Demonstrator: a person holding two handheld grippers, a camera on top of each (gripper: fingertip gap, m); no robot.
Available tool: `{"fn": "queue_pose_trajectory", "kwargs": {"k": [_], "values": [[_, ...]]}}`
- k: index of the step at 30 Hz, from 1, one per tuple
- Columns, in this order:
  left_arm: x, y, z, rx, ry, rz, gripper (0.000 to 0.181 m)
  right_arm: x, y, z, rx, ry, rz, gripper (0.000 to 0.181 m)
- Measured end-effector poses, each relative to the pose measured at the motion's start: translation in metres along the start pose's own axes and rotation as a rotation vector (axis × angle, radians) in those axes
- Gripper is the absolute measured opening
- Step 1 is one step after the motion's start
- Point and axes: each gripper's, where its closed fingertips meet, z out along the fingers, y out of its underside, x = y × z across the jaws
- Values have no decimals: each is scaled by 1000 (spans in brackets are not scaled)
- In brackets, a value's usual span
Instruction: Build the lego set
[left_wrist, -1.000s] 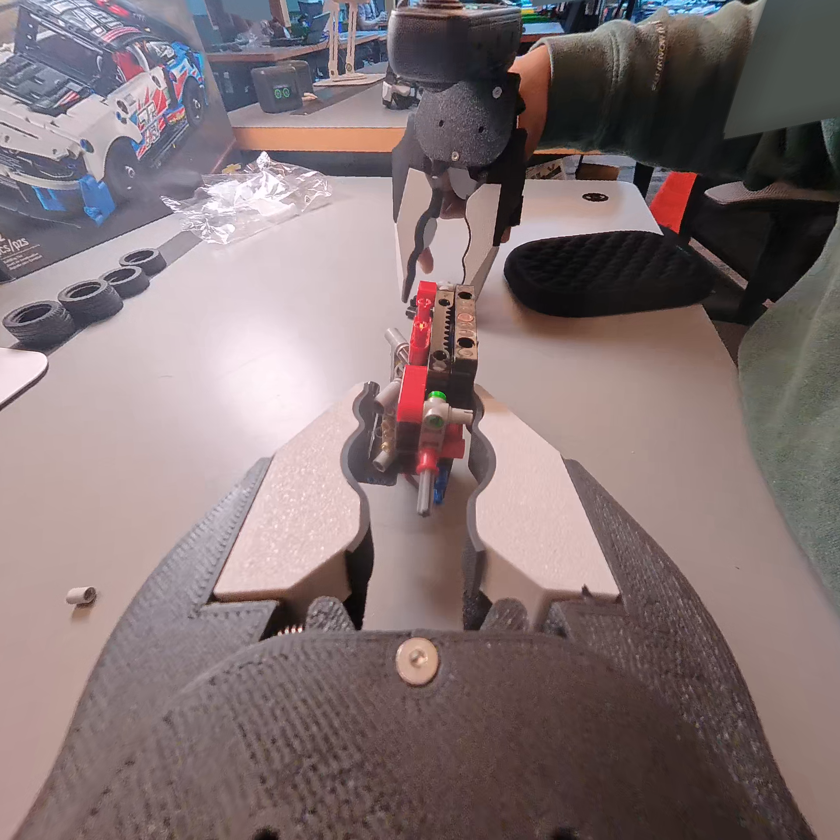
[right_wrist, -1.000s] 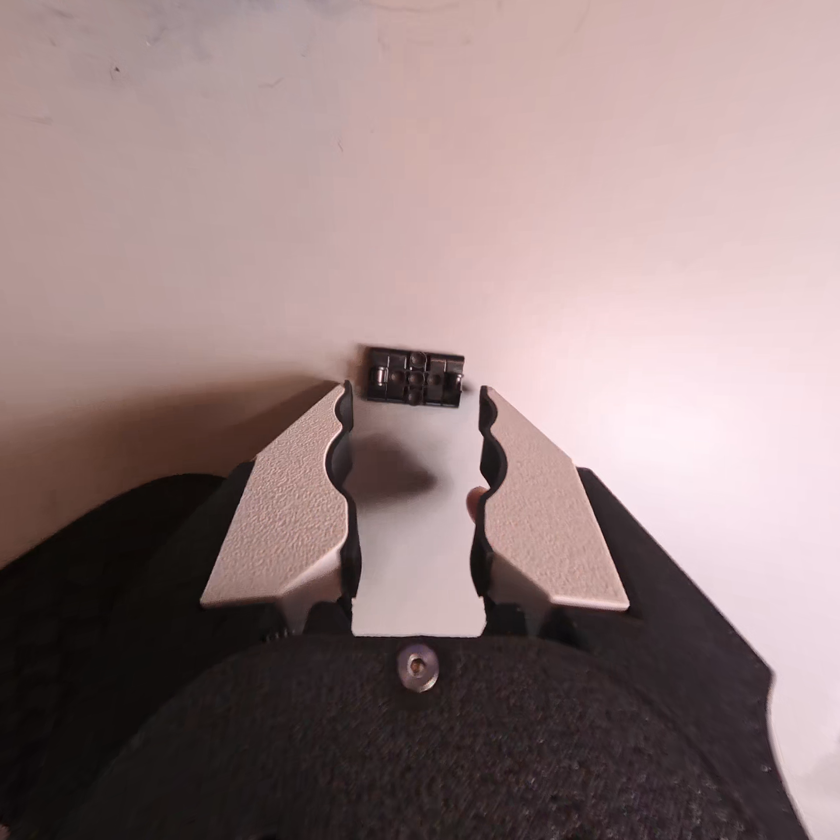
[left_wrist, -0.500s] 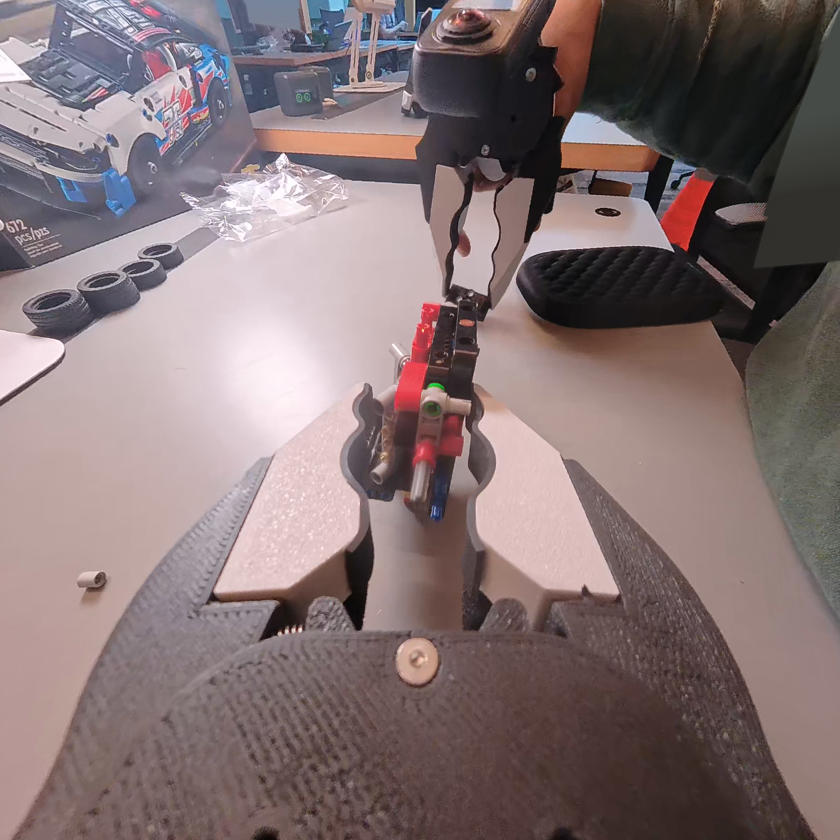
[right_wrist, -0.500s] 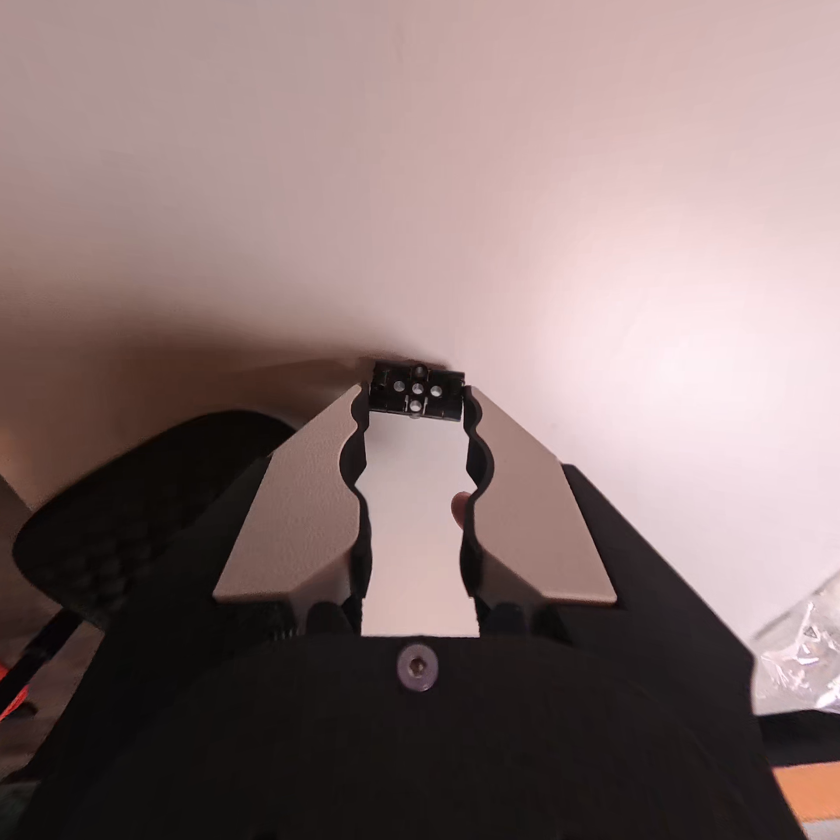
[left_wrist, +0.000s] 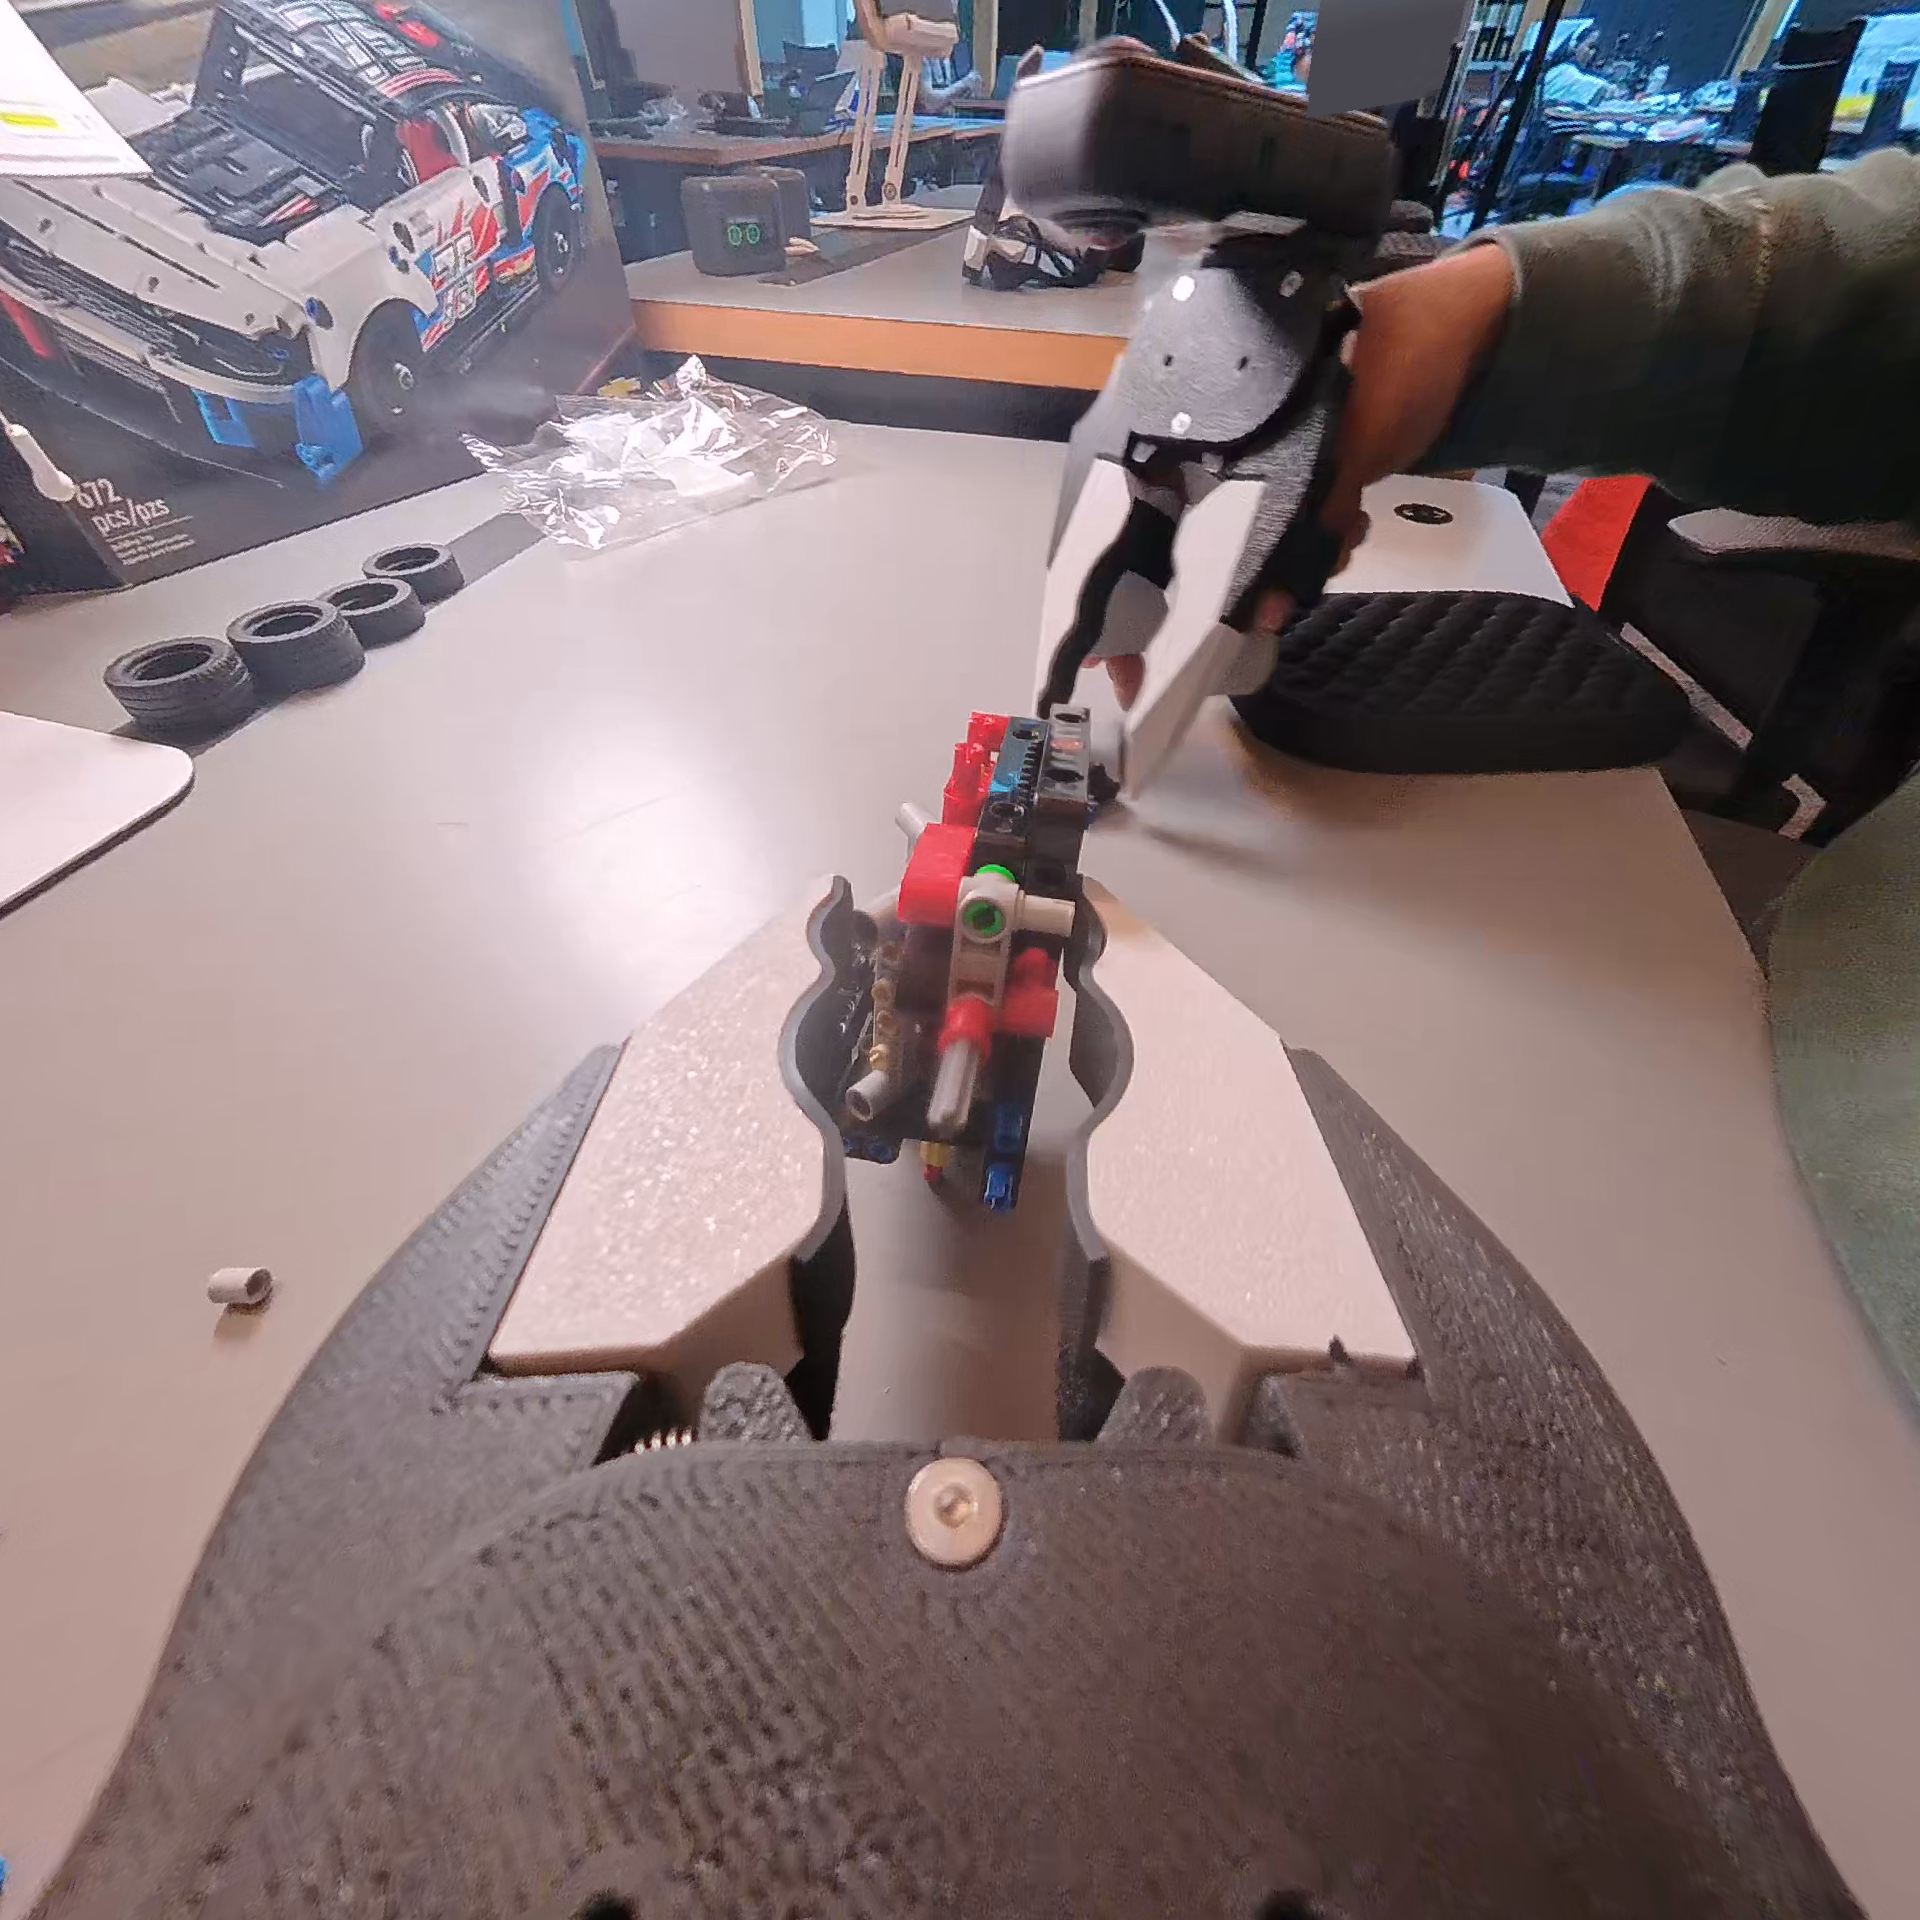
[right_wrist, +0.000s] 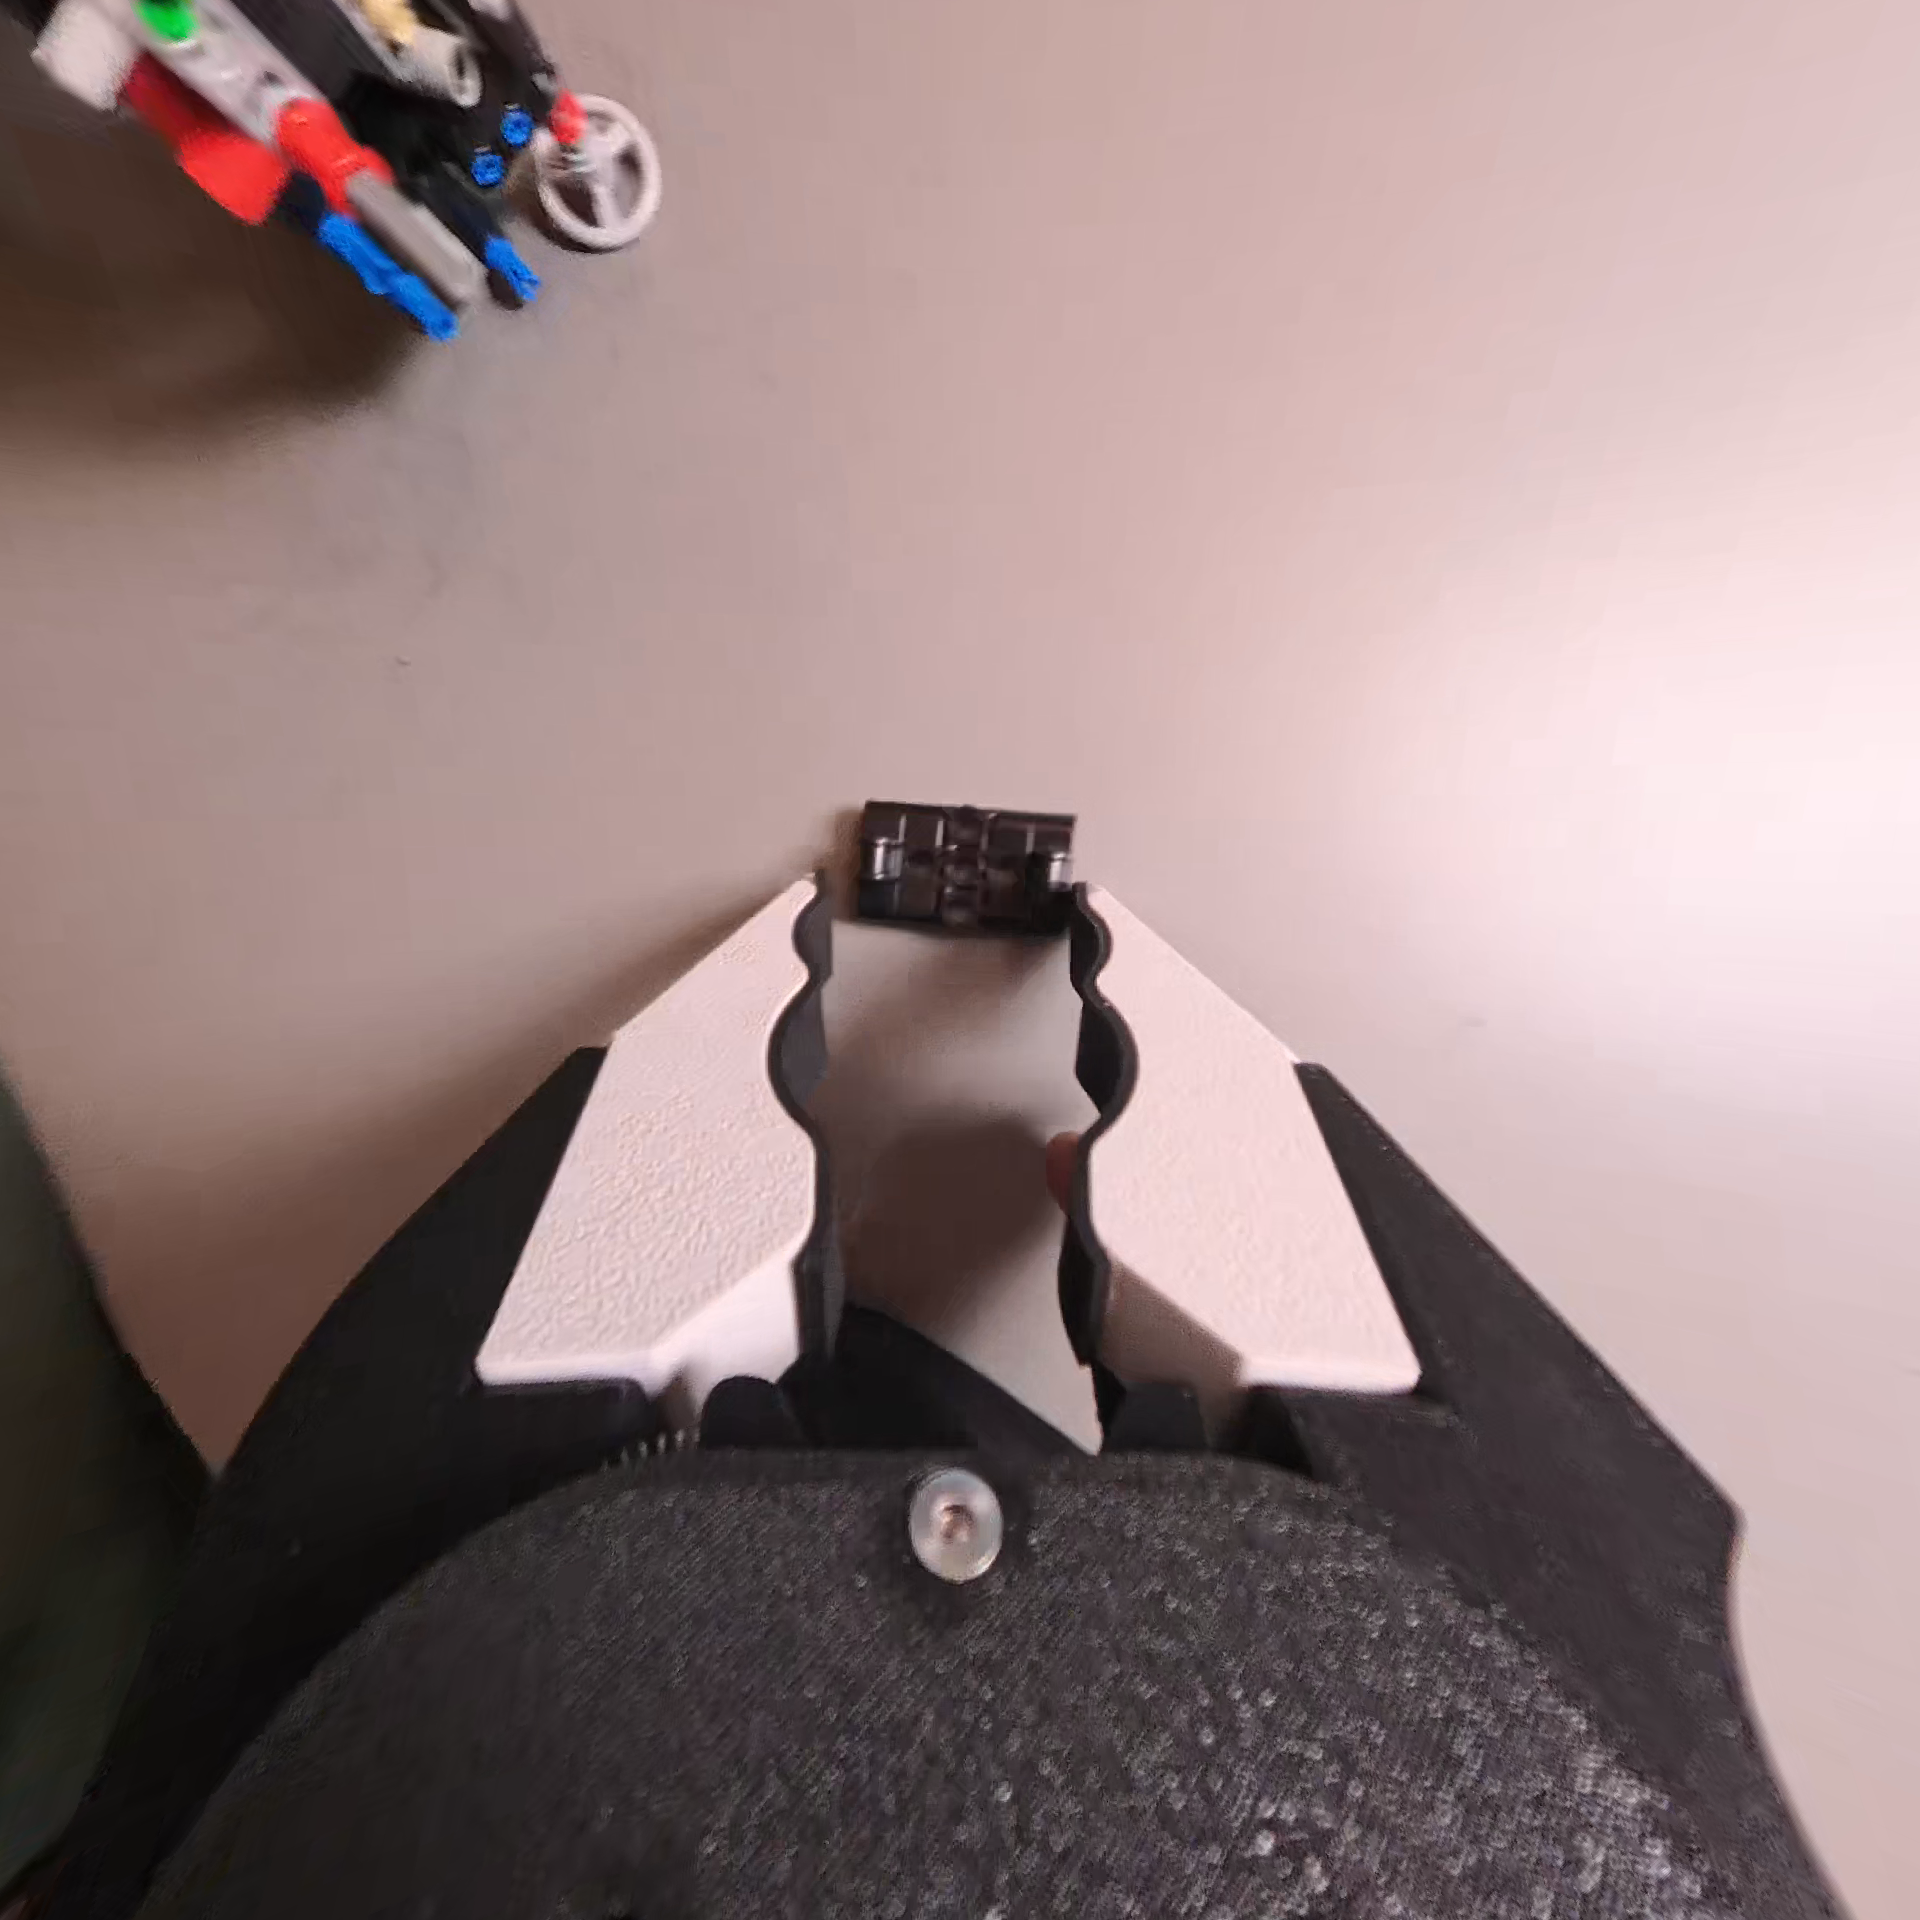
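1. The build looks to be at an early stage. One small sub-assembly of black beams, red connectors, grey axles and blue pins (left_wrist: 977, 977) exists, clamped between the jaws of the left gripper (left_wrist: 951, 997), its lower end at or near the grey tabletop (left_wrist: 520, 831).

2. Much looks left to do: four black rubber tyres (left_wrist: 281, 644) lie unmounted in a row left of the sub-assembly, near the printed cardboard set box showing a white race car (left_wrist: 260, 260). A crumpled clear plastic bag (left_wrist: 644, 457) lies beyond them, and a small grey tube piece (left_wrist: 241, 1286) sits alone on the table to the sub-assembly's near left.

3. In the right wrist view, a small black rectangular brick with holes (right_wrist: 964, 862) sits at the tips of the right gripper (right_wrist: 951, 904). The right finger (right_wrist: 1195, 1143) touches its corner, but the left tip stands a little clear; I cannot tell whether it is truly held or just resting on the table.

4. Compared with half a second ago, the right gripper (left_wrist: 1127, 727) has swung from the sub-assembly's far end to its far right, and its jaws have spread slightly. The sub-assembly (right_wrist: 312, 156) and a grey steering-wheel piece (right_wrist: 597, 187) have come into its own view, at upper left.

5. My judgement: the black brick has not yet been joined to the sub-assembly.
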Motion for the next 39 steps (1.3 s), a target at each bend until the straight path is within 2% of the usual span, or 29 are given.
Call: {"fn": "queue_pose_trajectory", "kwargs": {"k": [3, 7, 9, 14, 20, 24, 27, 30, 34, 39], "values": [[0, 0, 0, 4, -1, -2, 38, -21, 3, -7, 9, -20, -78, 57], [-1, 0, 0, 8, 1, -2, 39, -21, -9, -24, 30, -14, -413, 49], [-1, 0, 0, 9, -2, 1, 38, -18, -9, -21, -19, -38, -554, 48], [-2, 0, -1, 16, -11, 16, 38, -10, -4, -2, -140, -108, -718, 38], [-1, 0, -3, 32, 5, 18, 38, -17, -2, 7, -143, -155, -751, 24], [-1, 0, -4, 39, 15, 18, 38, -22, -4, 8, -108, -164, -713, 23], [-1, 0, -4, 41, 20, 23, 38, -36, -29, 1, 27, -185, -661, 23], [1, 1, -5, 45, 26, 40, 39, -65, -58, -10, 189, -236, -619, 23], [3, 1, -5, 44, 29, 51, 39, -92, -76, 1, 298, -229, -636, 23], [6, 2, -10, 28, 57, 58, 40, -99, -88, 6, 391, -232, -659, 23]]}}
